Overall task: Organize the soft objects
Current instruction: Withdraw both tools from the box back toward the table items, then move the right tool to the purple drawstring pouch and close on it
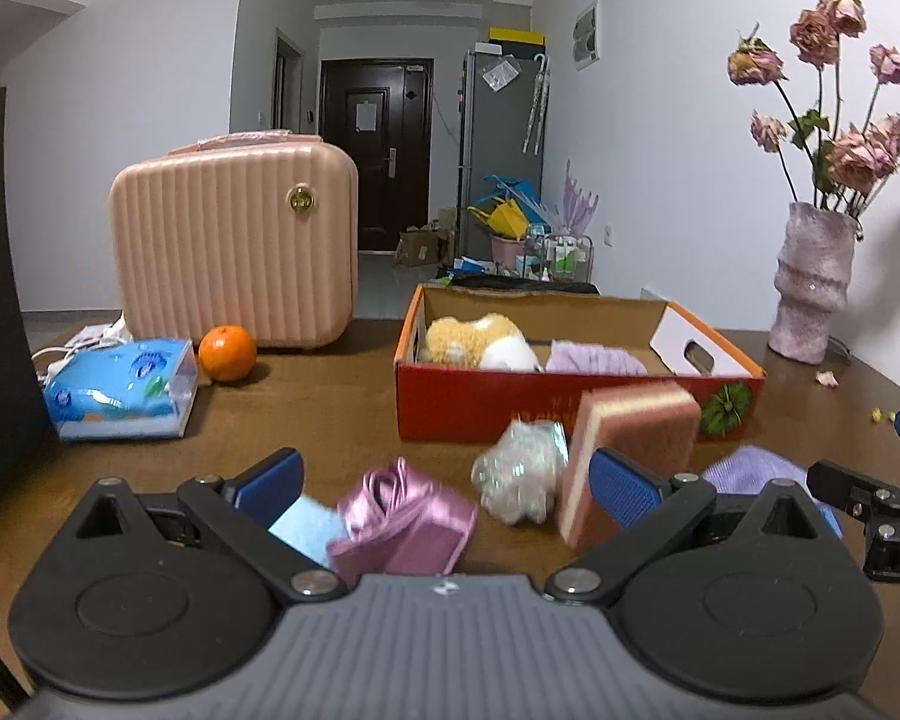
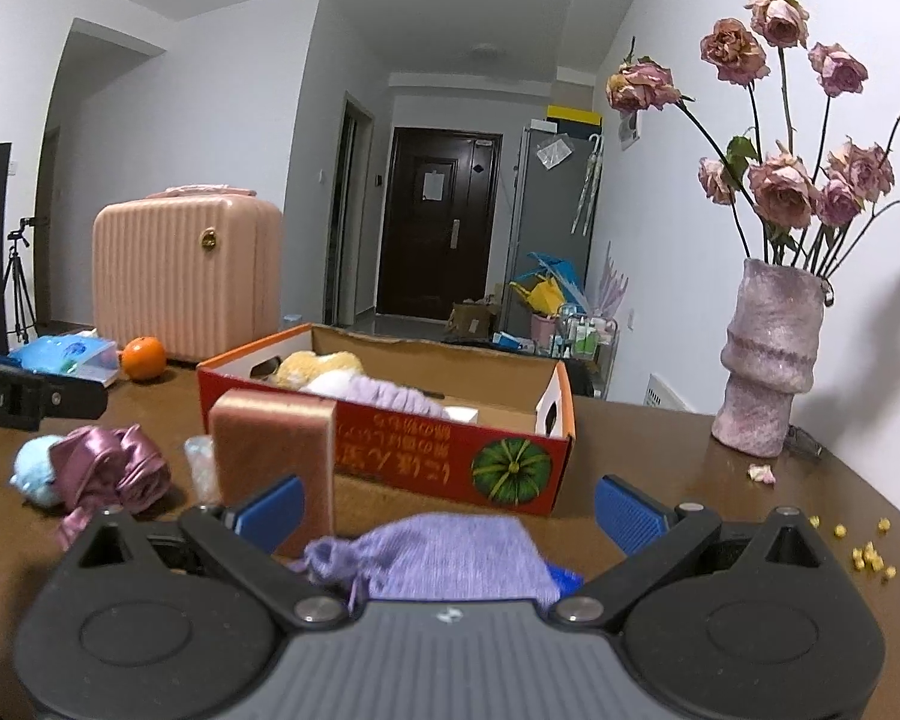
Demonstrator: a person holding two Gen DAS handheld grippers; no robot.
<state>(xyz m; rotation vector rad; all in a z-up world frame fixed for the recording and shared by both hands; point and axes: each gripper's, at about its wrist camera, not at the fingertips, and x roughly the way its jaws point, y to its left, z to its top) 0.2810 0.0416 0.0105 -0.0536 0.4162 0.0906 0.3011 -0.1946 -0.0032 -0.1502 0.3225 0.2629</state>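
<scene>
A red cardboard box (image 1: 570, 405) (image 2: 450, 456) stands on the brown table and holds a yellow-white plush toy (image 1: 474, 339) (image 2: 318, 369) and a lilac knit piece (image 1: 594, 357) (image 2: 390, 393). In front of it lie a pink satin cloth (image 1: 402, 522) (image 2: 114, 468), a light blue soft item (image 1: 306, 525) (image 2: 30, 471), a silvery crinkled ball (image 1: 519, 474), an upright pink sponge (image 1: 630, 444) (image 2: 276, 456) and a lilac knit pouch (image 2: 444, 558) (image 1: 750, 474). My left gripper (image 1: 444, 483) is open over the satin cloth. My right gripper (image 2: 450, 510) is open over the lilac pouch.
A pink hard case (image 1: 234, 246) (image 2: 186, 276), an orange (image 1: 227, 353) (image 2: 143, 358) and a blue tissue pack (image 1: 120, 387) (image 2: 66, 354) stand at the left. A pink vase of dried roses (image 1: 813, 282) (image 2: 768, 360) stands at the right, with yellow crumbs (image 2: 870, 555) nearby.
</scene>
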